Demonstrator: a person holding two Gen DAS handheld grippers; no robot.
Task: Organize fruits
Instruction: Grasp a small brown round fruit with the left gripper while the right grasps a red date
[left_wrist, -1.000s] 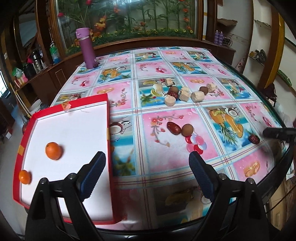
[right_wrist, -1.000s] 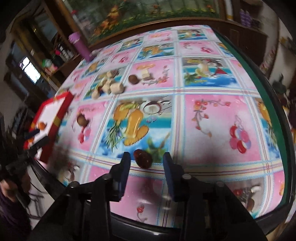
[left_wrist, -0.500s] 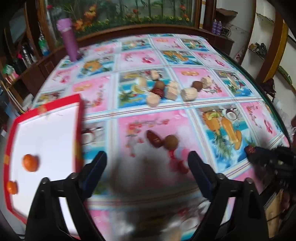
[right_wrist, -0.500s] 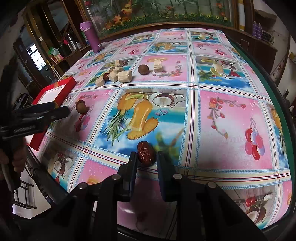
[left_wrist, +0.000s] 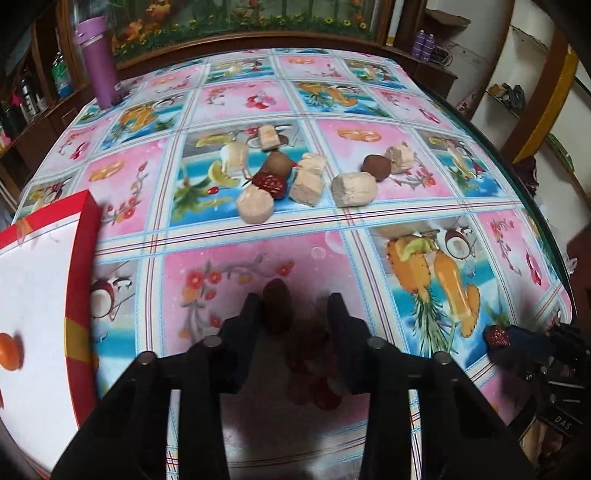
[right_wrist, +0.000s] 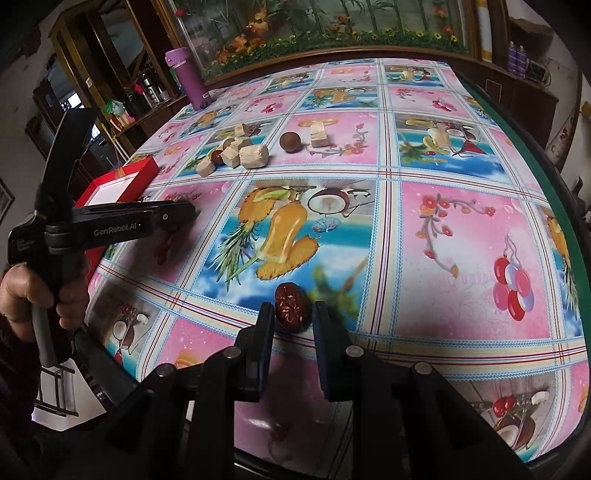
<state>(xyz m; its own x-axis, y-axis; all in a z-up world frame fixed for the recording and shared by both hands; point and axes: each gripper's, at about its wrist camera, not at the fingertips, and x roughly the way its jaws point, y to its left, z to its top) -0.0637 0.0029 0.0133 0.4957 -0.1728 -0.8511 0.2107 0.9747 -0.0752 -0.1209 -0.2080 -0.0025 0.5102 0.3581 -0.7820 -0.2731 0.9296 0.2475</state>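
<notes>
A dark red date (left_wrist: 275, 308) lies on the fruit-print tablecloth between the fingers of my left gripper (left_wrist: 295, 314). It rests against the left finger, and the jaws are closing. The shadowed gap to the date's right is too dark to read. My right gripper (right_wrist: 292, 321) is shut on another wrinkled red date (right_wrist: 291, 306) near the table's front edge; that date (left_wrist: 496, 336) also shows at the right of the left wrist view. A red-rimmed white tray (left_wrist: 81, 258) at the left holds a small orange (left_wrist: 9, 350).
Farther back sit several beige chunks (left_wrist: 354, 190), a red date (left_wrist: 271, 182) and brown round fruits (left_wrist: 376, 167). A purple bottle (left_wrist: 98, 62) stands at the far left. The table's dark rim (right_wrist: 546, 155) curves along the right. A hand (right_wrist: 37, 291) holds the left gripper (right_wrist: 186, 214).
My left gripper went forward and down over the date, and its jaws narrowed a lot. My right gripper's jaws came together on the other date and stayed put.
</notes>
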